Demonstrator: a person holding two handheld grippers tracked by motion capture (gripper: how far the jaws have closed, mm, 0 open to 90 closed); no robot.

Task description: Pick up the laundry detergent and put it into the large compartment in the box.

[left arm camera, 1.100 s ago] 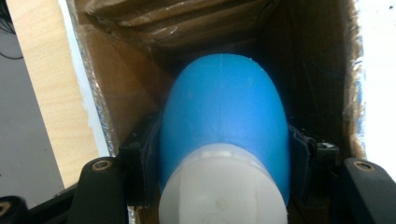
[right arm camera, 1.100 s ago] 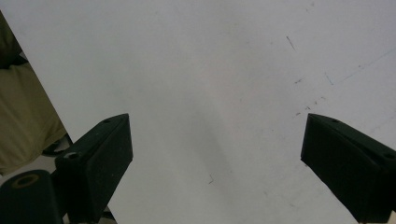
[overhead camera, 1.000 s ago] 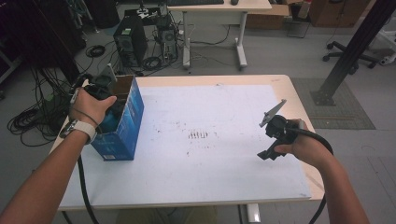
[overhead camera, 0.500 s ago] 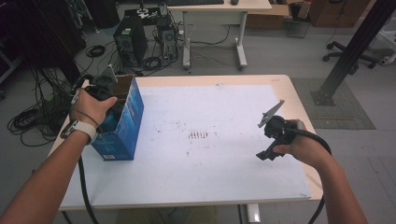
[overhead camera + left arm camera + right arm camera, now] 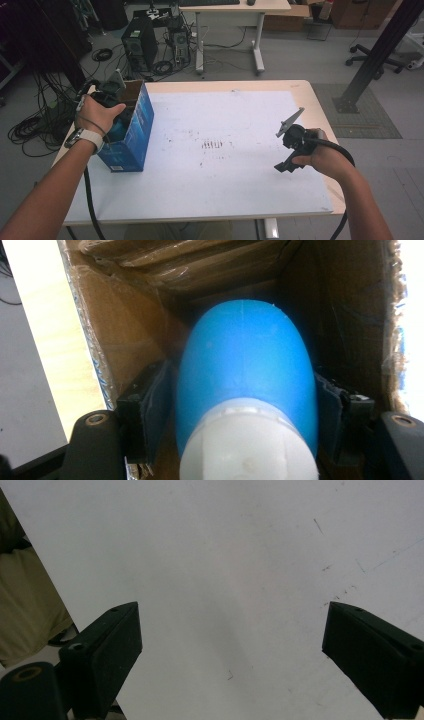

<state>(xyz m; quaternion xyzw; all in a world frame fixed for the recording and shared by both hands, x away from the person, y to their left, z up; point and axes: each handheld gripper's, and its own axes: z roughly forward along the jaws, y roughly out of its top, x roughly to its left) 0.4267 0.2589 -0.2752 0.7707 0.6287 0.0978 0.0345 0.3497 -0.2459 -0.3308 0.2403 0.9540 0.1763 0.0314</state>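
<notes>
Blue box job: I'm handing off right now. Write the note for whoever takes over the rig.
Left tongs: down inside the blue cardboard box, jaws just been opening, the blue bottle between them, grip apparently let go.
Right tongs: open, holding nothing, over the white table top.
Done: bottle is in the box.
Left: probably widen the left jaws, then lift straight out, clear of the cardboard walls.
</notes>
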